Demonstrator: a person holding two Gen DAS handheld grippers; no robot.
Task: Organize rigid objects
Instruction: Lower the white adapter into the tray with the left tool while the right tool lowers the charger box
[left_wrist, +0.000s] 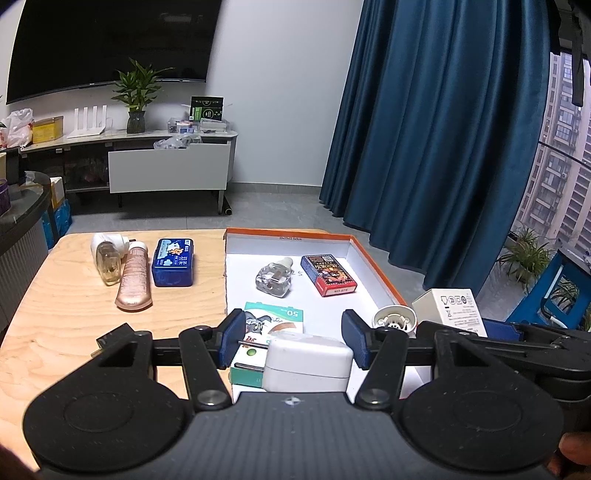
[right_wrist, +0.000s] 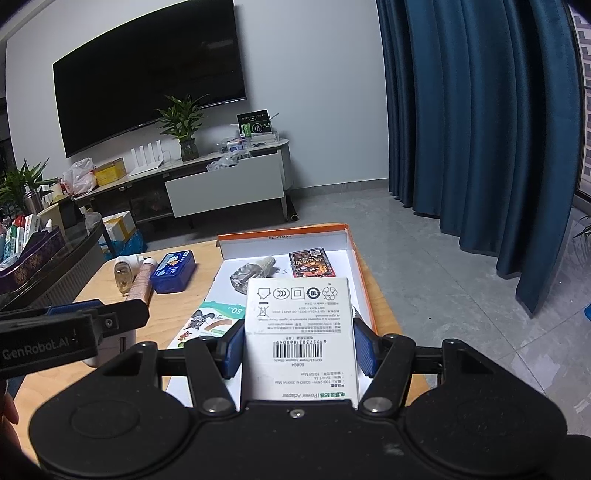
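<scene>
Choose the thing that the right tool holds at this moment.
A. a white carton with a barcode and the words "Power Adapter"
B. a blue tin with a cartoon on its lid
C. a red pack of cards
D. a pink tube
A: in the right wrist view the right tool has its blue pads against both sides of the white carton, while the other three things lie apart from it.

Evenly but dimly lit, with cool daylight from the window at right. Soft shadows only. Sharp mid-frame; strong fisheye bending and dark vignetting at corners. Mild glare inside the white tray.
</scene>
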